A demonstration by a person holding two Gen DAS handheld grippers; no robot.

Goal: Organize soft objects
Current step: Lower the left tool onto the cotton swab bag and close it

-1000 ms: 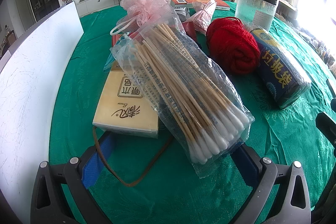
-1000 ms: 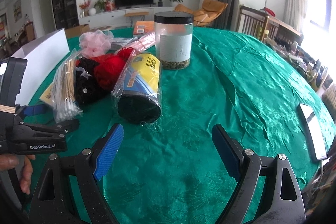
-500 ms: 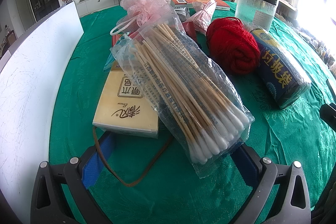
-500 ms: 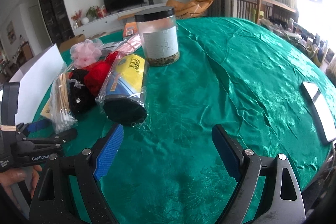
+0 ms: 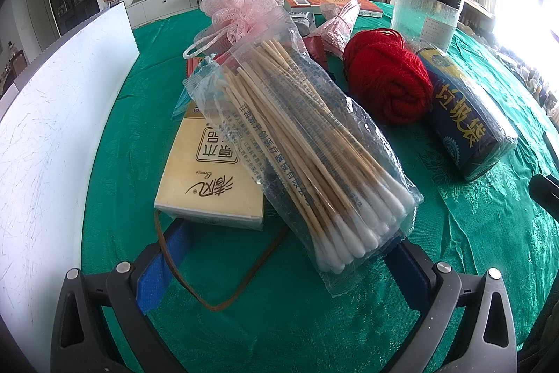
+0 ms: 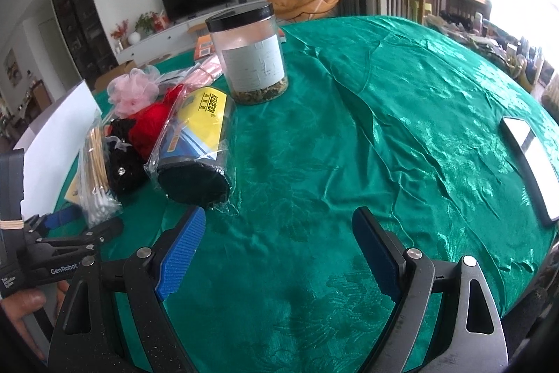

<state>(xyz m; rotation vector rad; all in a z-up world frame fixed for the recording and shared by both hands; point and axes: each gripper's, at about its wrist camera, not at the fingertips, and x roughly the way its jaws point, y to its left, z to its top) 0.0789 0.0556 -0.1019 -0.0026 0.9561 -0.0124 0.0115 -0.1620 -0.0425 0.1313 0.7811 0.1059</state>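
Note:
A clear bag of cotton swabs (image 5: 300,142) lies across a yellow tissue pack (image 5: 206,173), its white-tipped end reaching between the fingers of my left gripper (image 5: 286,268), which is open. Behind it sit a red yarn ball (image 5: 387,83), a pink mesh pouf (image 5: 244,9) and a blue roll of bags (image 5: 464,117). My right gripper (image 6: 279,250) is open over bare green cloth, with the roll of bags (image 6: 199,142) just ahead of its left finger. A black soft item (image 6: 122,163) sits beside the red yarn (image 6: 150,128).
A black-lidded jar (image 6: 251,58) stands behind the roll. A white board (image 5: 45,128) borders the left side. A brown elastic loop (image 5: 209,299) lies by the left finger. A phone (image 6: 531,163) rests at the table's right edge. A hand (image 6: 24,306) holds the left gripper.
The right gripper has tilted and shifted, so the jar and the pile slide left in its view. The left gripper and the swab bag have stayed put.

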